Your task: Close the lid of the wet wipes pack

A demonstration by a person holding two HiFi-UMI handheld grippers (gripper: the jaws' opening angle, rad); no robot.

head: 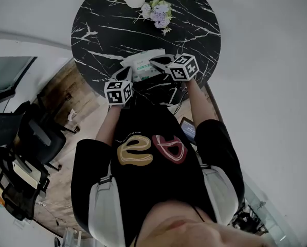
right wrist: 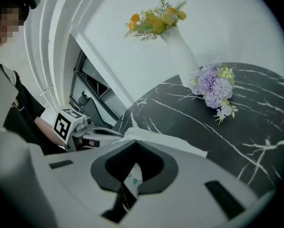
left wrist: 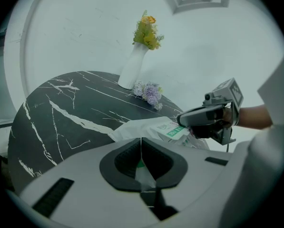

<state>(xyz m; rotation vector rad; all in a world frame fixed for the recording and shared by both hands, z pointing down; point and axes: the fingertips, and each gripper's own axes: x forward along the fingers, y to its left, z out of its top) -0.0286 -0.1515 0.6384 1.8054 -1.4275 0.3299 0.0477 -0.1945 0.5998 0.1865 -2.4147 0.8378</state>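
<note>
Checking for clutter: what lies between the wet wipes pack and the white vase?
A bunch of purple flowers lies between the wet wipes pack and white vase, seen in the left gripper view.

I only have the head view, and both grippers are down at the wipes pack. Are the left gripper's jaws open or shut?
Observer: Shut. In the left gripper view, the left gripper has its jaw tips together, and a white-and-green sliver of the wet wipes pack shows in the gap behind them.
Operator: And the right one?
Observer: The right gripper has its tips together too, with white pack and green dots showing in its gap.
</note>
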